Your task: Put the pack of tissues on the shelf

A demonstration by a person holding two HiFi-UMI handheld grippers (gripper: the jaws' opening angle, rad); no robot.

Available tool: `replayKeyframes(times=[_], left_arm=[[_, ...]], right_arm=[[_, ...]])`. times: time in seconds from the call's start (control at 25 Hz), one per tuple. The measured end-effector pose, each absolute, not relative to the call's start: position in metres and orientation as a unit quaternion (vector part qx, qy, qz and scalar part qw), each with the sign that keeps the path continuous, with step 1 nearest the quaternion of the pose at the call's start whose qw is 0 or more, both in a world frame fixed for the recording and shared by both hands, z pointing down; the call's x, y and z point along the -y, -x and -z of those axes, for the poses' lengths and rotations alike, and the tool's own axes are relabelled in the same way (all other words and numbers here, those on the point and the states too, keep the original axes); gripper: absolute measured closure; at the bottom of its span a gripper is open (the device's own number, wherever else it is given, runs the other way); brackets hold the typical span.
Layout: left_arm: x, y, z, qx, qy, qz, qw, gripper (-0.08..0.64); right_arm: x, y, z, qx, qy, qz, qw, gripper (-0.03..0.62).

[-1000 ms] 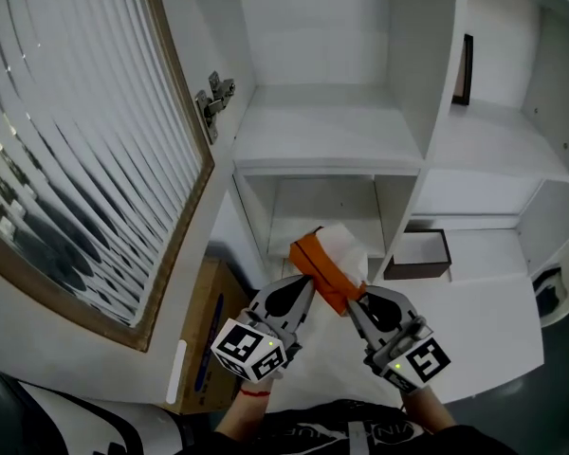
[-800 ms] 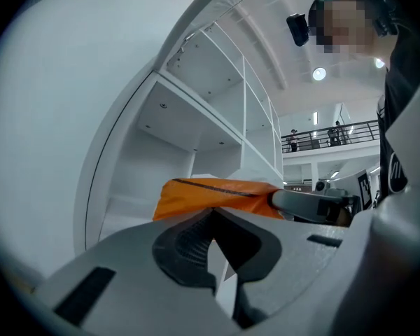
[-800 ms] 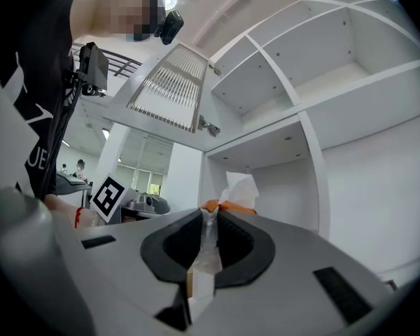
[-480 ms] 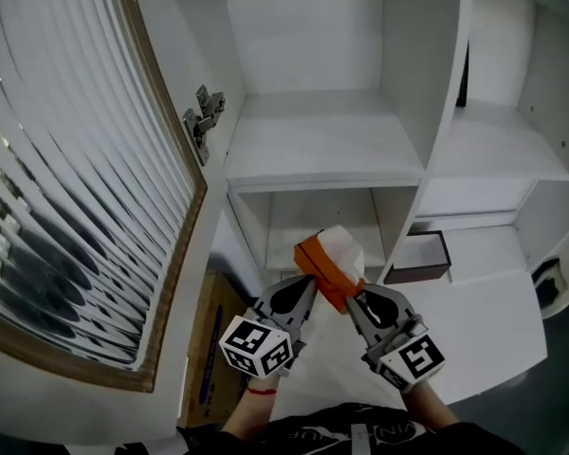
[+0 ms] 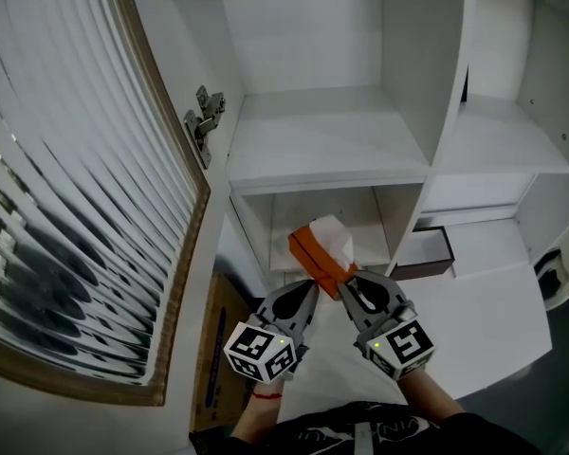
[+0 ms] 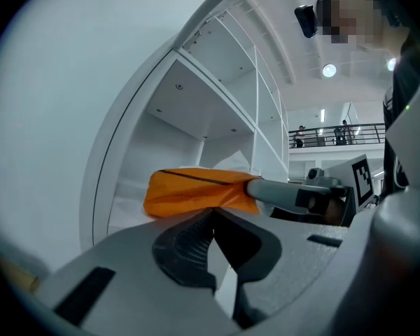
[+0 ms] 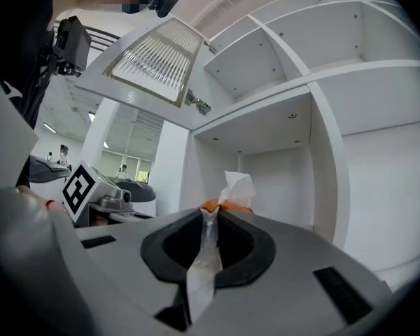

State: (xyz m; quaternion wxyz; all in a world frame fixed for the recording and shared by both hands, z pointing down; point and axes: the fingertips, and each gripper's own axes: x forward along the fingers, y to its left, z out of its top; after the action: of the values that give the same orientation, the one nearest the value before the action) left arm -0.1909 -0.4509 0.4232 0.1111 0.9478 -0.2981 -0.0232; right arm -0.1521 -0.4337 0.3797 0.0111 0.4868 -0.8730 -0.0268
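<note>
Side by side, left gripper (image 5: 309, 285) jaws are together, right gripper (image 5: 347, 281) jaws pinch the tissue pack (image 5: 320, 247).

Two claws: left claw (image 5: 312, 285), right claw (image 5: 345, 281); one pack of tissues (image 5: 320, 249), one dark box (image 5: 428, 253), one glass door (image 5: 76, 159)

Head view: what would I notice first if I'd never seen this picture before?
The bright orange-and-white pack of tissues in the middle grabs your eye, pinched in the jaws of the right gripper in front of the white shelf. Next comes the big ribbed-glass door, standing open on the left.
</note>
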Motion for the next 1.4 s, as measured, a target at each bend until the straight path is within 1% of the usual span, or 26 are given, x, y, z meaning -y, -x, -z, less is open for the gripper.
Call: replayKeyframes(times=[0.24,0.44,0.72,0.92,1.16,1.24,1.4], left_arm=[[0.437,0.189,-0.429,0.287,-0.951,0.017,0.112,0.554],[0.427,0.178,-0.429,0.274,-0.958,0.009,0.085,0.554],[0.421,0.164,-0.434,0.264,-0.960,-0.002,0.093,0.554],[0.430,0.174,-0.430,0.284,-0.954,0.015,0.099,0.554],[0.433,0.175,-0.428,0.291,-0.951,0.018,0.099,0.554],[0.435,0.176,-0.428,0.297,-0.949,0.018,0.100,0.554],[0.437,0.175,-0.428,0.301,-0.948,0.016,0.100,0.554]], right_arm=[[0.448,0.163,-0.387,0.870,-0.492,0.027,0.022,0.565],[0.462,0.163,-0.392,0.862,-0.506,0.027,0.028,0.565],[0.466,0.165,-0.397,0.862,-0.507,0.005,0.020,0.565],[0.461,0.167,-0.399,0.870,-0.494,-0.009,0.010,0.563],[0.454,0.163,-0.393,0.879,-0.474,-0.035,-0.031,0.512],[0.451,0.162,-0.392,0.882,-0.468,-0.037,-0.035,0.439],[0.444,0.158,-0.391,0.884,-0.466,-0.035,-0.038,0.436]])
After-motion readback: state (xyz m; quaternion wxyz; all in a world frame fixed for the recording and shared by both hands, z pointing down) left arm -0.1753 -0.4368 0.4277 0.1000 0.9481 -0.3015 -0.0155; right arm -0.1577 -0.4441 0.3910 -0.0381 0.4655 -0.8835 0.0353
